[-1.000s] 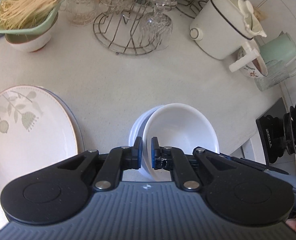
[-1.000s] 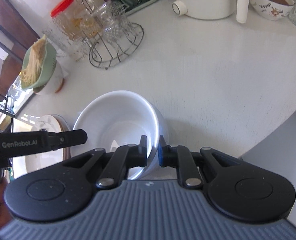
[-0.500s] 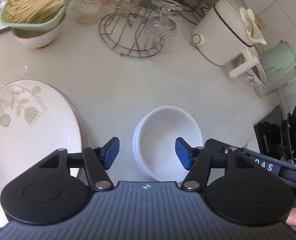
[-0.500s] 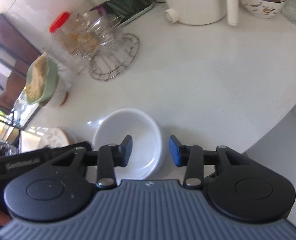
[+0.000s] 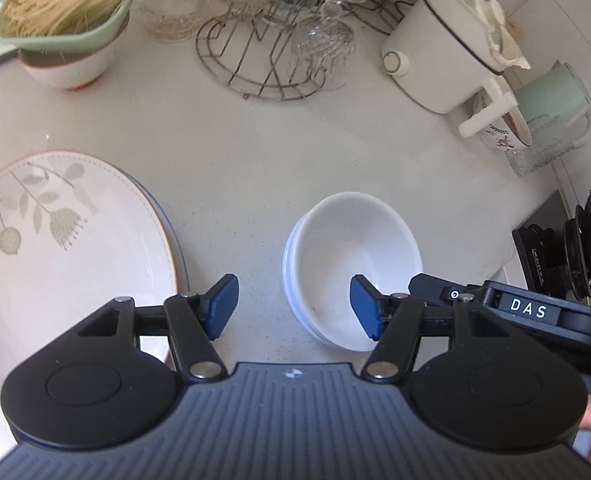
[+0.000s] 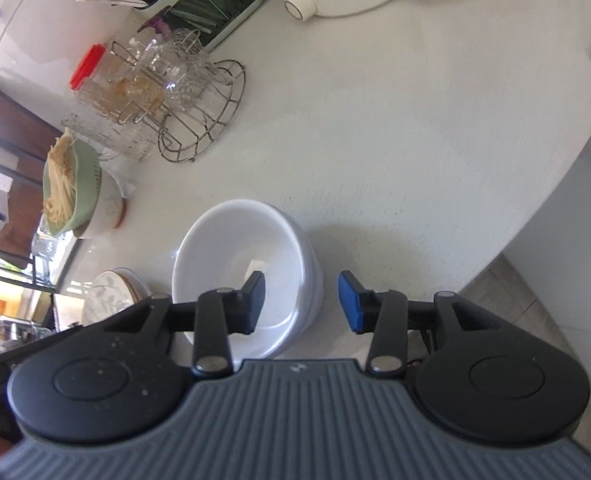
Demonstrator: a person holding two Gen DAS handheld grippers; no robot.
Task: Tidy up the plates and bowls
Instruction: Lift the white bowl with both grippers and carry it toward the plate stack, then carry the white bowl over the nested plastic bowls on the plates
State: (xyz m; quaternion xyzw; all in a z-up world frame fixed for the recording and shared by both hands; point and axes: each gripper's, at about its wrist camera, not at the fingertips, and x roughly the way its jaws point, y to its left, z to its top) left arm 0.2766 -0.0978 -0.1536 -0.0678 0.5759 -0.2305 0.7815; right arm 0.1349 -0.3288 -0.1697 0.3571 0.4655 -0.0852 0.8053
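Bowls nested, both grippers released.
Left gripper (image 5: 291, 308) and right gripper (image 6: 300, 307) jaws now apart; white bowl stack (image 5: 355, 264) rests on table (image 5: 255, 168).

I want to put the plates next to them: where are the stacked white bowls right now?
The white bowls stand on the counter, low and right of centre in the left wrist view, right of the leaf-patterned plate.

1. I see a pale speckled countertop (image 5: 255, 152) filling both views in bright daylight.
2. White wall tiles (image 5: 575, 20) show at upper right of my left view.
3. Grey floor tiles (image 6: 535, 300) lie at lower right of my right view.
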